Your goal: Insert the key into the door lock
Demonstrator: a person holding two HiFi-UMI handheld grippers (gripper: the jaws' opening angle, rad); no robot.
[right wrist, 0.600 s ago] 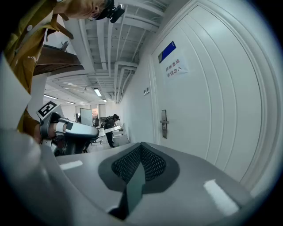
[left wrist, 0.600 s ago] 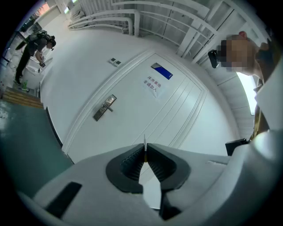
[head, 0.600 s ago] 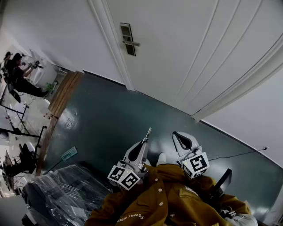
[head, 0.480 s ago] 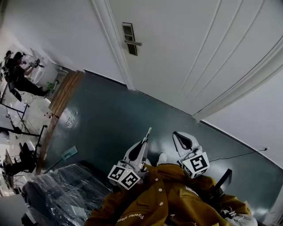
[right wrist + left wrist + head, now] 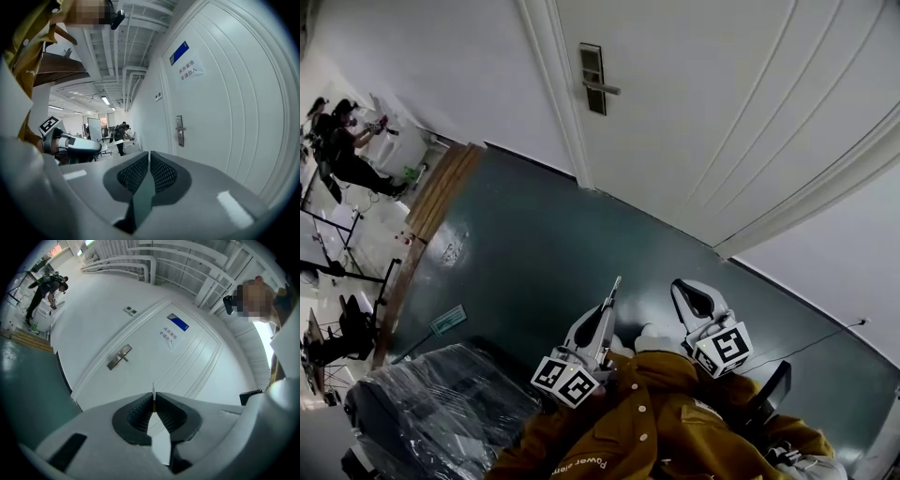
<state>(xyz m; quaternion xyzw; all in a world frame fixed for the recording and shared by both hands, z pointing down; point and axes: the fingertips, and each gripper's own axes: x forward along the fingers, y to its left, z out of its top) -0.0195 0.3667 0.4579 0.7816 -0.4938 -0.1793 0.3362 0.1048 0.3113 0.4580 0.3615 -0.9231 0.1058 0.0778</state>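
Left gripper (image 5: 153, 399) is clamping the thin key (image 5: 153, 389), tip aiming toward the white door (image 5: 201, 366); right gripper (image 5: 149, 155) is holding its jaws together, empty; door notice (image 5: 169, 336) unreadable.

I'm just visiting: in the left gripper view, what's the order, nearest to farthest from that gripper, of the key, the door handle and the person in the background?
1. key: clamped by the left gripper, tip forward.
2. door handle: ahead, up-left, on the white door.
3. person: far upper left, beyond the door.
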